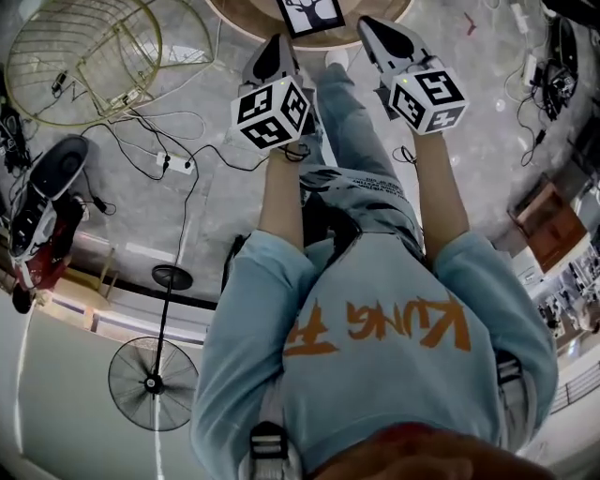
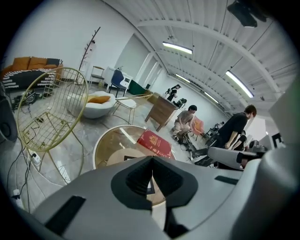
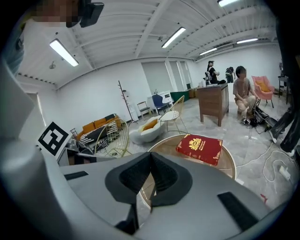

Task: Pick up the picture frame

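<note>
The picture frame [image 1: 311, 14], black-edged with a black-and-white print, lies on the round glass-and-wood table [image 1: 246, 22] at the top of the head view. My left gripper [image 1: 274, 42] hangs shut just short of the frame's left corner. On the frame's right side my right gripper [image 1: 368, 23] reaches over the table edge, also shut. Neither holds anything. In the left gripper view the shut jaws [image 2: 152, 161] cover most of the frame, and only a dark corner [image 2: 127, 158] shows. A red book [image 3: 199, 147] lies on the table beyond the right gripper [image 3: 151, 157].
A gold wire chair [image 1: 84, 47] stands left of the table, with a power strip and cables [image 1: 173, 164] on the floor near it. A floor fan [image 1: 153, 380] stands behind me at the left. Beyond the table are a wooden desk [image 2: 161, 110] and two people [image 2: 185, 122].
</note>
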{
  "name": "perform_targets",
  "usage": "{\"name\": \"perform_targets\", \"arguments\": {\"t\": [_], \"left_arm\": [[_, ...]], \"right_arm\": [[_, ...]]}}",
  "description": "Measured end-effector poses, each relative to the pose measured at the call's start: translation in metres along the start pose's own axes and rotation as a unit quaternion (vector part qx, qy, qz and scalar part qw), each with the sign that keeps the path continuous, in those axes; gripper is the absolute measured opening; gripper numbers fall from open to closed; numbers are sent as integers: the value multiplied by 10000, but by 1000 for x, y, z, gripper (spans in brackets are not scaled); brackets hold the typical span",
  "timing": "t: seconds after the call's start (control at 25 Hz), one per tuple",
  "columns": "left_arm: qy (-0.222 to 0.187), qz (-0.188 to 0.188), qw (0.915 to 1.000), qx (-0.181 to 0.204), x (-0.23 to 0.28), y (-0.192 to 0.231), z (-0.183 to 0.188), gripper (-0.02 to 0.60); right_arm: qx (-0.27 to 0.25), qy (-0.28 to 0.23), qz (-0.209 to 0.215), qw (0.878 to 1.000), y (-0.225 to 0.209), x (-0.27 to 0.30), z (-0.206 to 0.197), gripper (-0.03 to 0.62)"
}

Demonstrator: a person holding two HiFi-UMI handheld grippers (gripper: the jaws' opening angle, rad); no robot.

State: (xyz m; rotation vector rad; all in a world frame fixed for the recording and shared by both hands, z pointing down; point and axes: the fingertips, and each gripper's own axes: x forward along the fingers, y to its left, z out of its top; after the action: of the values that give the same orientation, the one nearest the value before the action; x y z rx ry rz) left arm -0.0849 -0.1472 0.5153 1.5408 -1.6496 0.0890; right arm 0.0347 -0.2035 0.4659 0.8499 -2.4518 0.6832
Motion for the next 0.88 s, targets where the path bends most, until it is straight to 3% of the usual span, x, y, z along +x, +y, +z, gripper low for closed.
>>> {"name": "perform_targets", "arguments": {"t": [0.16,0.4,0.72,0.88], "left_arm": [[212,76,9997,-117,9,5,-32,20],[348,163,9980,-500,33,15,-71,20],[466,246,9978,-404,67,34,-99,20],[534,473,9973,-201,80,59,-104,20]], "right_arm": [[102,198,-116,9997,-5,14,-29,-2],[164,452,78,9988,-10,45,-82,-2],[263,828,47,9962,-44,60,-135,-2],[335,844,-8,9959,-56,81,-155,-2]]}}
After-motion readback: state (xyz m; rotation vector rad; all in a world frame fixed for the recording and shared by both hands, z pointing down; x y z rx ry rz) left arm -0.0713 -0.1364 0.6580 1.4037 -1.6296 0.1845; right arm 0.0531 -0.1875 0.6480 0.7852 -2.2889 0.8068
